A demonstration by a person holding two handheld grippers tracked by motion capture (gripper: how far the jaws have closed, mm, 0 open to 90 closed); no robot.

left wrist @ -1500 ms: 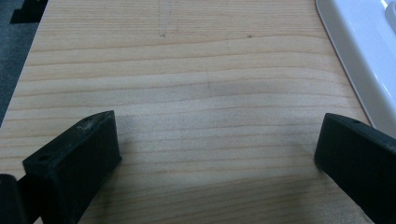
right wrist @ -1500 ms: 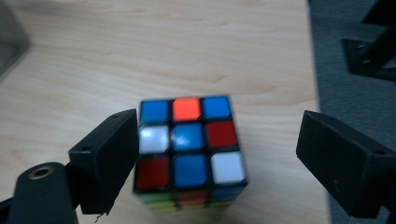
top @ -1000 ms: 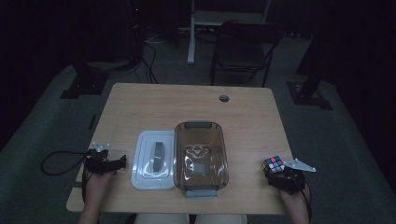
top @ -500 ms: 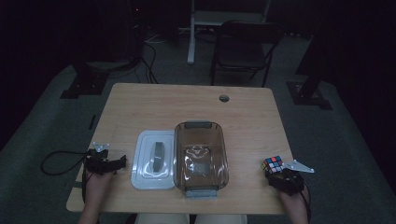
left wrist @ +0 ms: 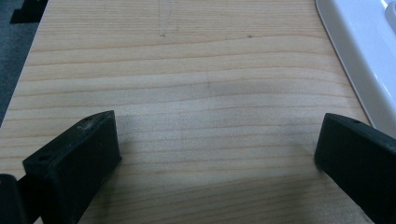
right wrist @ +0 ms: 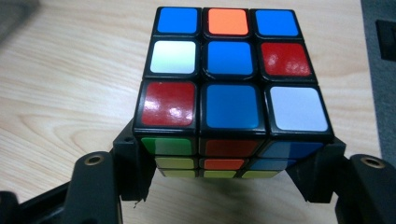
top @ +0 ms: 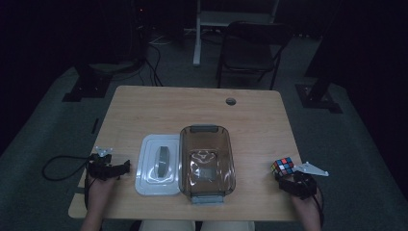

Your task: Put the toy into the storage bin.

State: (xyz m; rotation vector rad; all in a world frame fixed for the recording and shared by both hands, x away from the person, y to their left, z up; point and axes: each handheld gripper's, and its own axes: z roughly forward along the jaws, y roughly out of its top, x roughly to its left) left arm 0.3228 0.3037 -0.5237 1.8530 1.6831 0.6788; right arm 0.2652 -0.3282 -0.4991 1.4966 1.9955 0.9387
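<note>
Near the right front edge of the wooden surface [top: 250, 103], a scrambled Rubik's cube [top: 283, 166] is gripped by the right claw [top: 288, 179]. Its jaws have just been closing and are now pressed against the cube's two opposite sides, as is seen in the right gripper view, where the cube [right wrist: 231, 88] is held with a mostly blue face turned up between the two black jaws. On the left side of the surface, the left claw [top: 126, 167] is held with its jaws spread wide and nothing between them, just beside a white lid [top: 159, 164]. A clear brown container [top: 206, 161] is set touching the lid's right edge, well apart from the cube.
</note>
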